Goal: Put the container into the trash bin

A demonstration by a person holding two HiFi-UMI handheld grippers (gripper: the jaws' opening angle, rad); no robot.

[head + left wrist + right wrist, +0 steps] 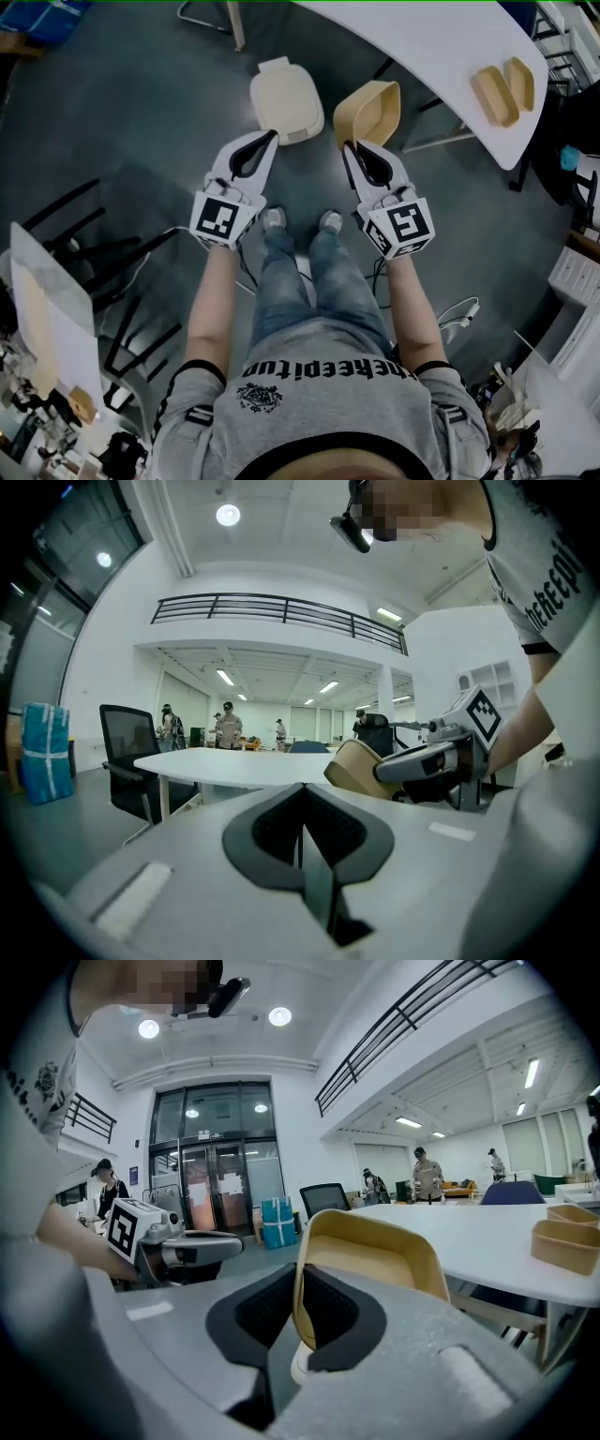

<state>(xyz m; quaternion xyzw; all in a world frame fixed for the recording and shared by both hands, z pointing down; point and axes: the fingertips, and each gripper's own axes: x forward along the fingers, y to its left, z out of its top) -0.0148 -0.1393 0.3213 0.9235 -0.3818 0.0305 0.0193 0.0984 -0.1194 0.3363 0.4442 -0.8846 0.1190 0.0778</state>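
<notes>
Our right gripper (351, 148) pinches the tan container (371, 108) by its wall between its jaws, above the floor just right of the cream bin (286, 94), while our left gripper (269, 139), jaws pressed together on nothing, hangs at the bin's near edge.

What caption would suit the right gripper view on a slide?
Right tongs grip the container by its wall, beside a table.
</notes>
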